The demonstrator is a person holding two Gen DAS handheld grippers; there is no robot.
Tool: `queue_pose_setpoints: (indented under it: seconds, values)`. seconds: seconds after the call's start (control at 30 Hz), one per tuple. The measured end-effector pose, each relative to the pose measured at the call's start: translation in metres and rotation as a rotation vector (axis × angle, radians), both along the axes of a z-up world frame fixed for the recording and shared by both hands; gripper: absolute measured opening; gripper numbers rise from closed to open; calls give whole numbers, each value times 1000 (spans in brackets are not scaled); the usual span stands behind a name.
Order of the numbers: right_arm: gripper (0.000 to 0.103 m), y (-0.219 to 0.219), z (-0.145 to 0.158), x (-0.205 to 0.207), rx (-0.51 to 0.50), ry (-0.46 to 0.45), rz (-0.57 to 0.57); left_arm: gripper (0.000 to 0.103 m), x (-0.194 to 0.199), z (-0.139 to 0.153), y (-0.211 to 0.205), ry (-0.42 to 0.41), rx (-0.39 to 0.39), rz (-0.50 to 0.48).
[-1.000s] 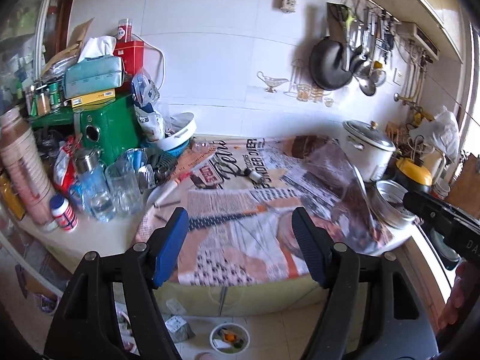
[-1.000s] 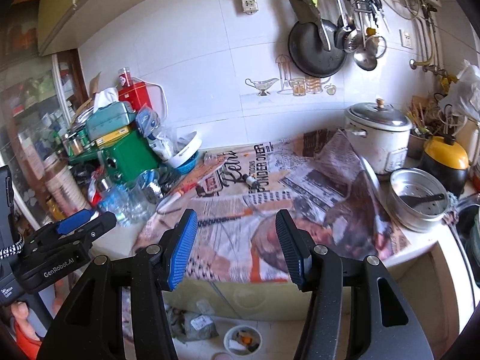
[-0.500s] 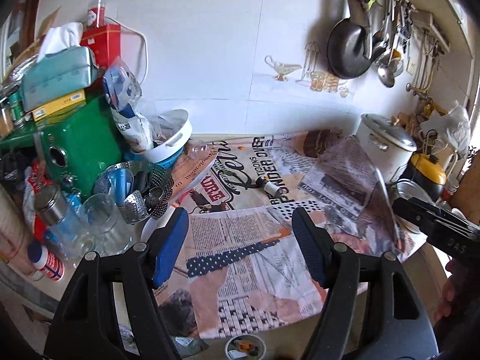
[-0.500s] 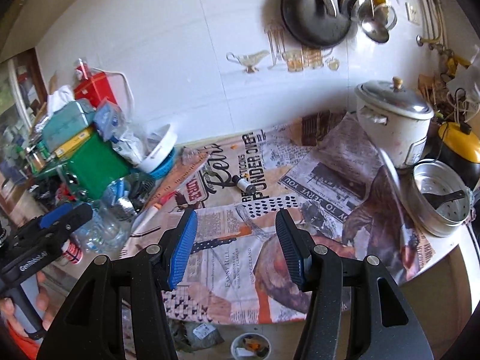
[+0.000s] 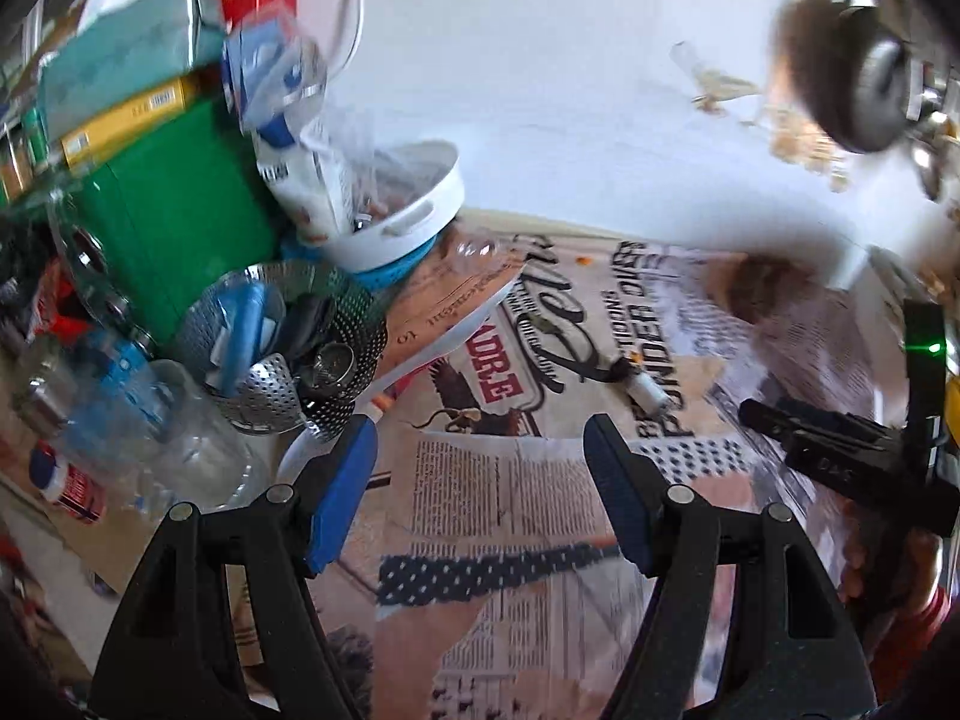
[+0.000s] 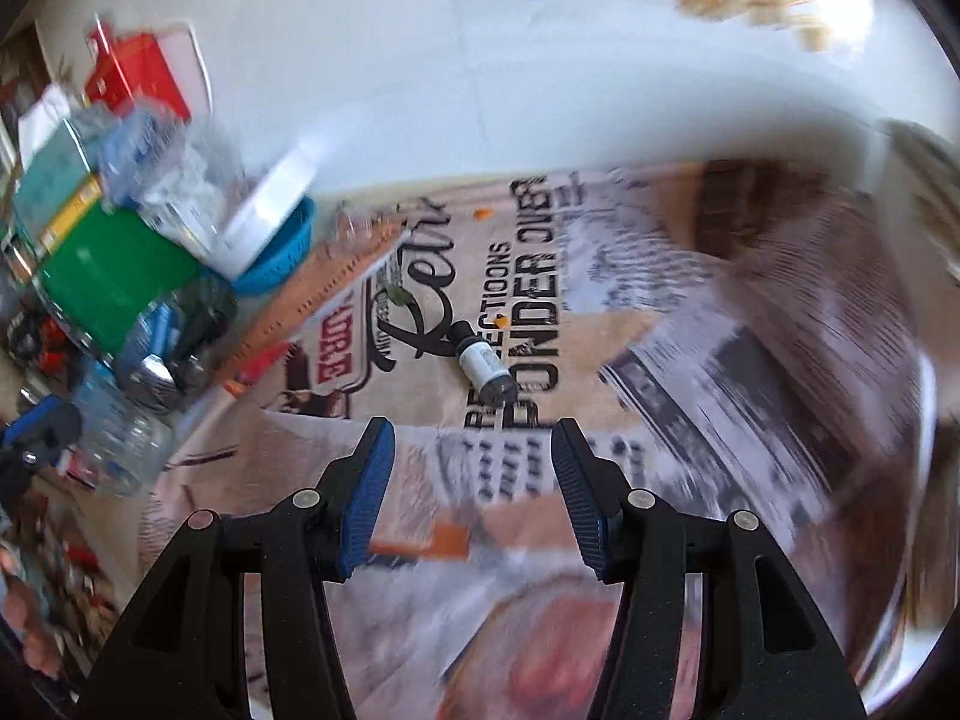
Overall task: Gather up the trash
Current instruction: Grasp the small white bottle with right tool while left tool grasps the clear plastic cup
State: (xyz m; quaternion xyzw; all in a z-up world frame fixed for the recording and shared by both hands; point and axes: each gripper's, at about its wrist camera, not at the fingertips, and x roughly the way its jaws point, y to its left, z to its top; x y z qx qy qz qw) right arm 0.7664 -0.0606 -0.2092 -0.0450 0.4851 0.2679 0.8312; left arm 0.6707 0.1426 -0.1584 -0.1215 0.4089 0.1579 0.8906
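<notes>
Small cylindrical vial (image 6: 482, 367) on creased newspaper (image 6: 510, 468)

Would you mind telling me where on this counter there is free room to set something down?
The newspaper is bare in front of the small white bottle, between it and the counter's near edge, under both open grippers. The left end is crowded: green box, white bowl, metal strainer and clear jars sit packed together.
</notes>
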Motion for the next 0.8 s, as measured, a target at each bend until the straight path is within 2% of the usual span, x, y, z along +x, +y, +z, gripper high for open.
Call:
queue_pose_setpoints:
  seconds: [0.2, 0.27, 0.33, 0.43, 0.57, 0.8]
  values:
    - [49, 35, -66, 56, -60, 89, 140, 70, 50, -40, 16, 51, -48, 113]
    - [39, 42, -83, 68, -63, 134, 179, 70, 67, -53, 19, 72, -48, 134]
    - [35, 45, -93, 73, -59, 151, 197, 70, 81, -63, 22, 86, -46, 145]
    - [31, 49, -101, 73, -57, 164, 225, 70, 108, -78, 30, 93, -63, 155]
    - [26, 50, -100, 73, -38, 143, 237, 70, 146, -91, 42, 62, -85, 171]
    - [26, 25, -91, 89, 52, 149, 155, 70, 221, -111, 56, 41, -39, 193]
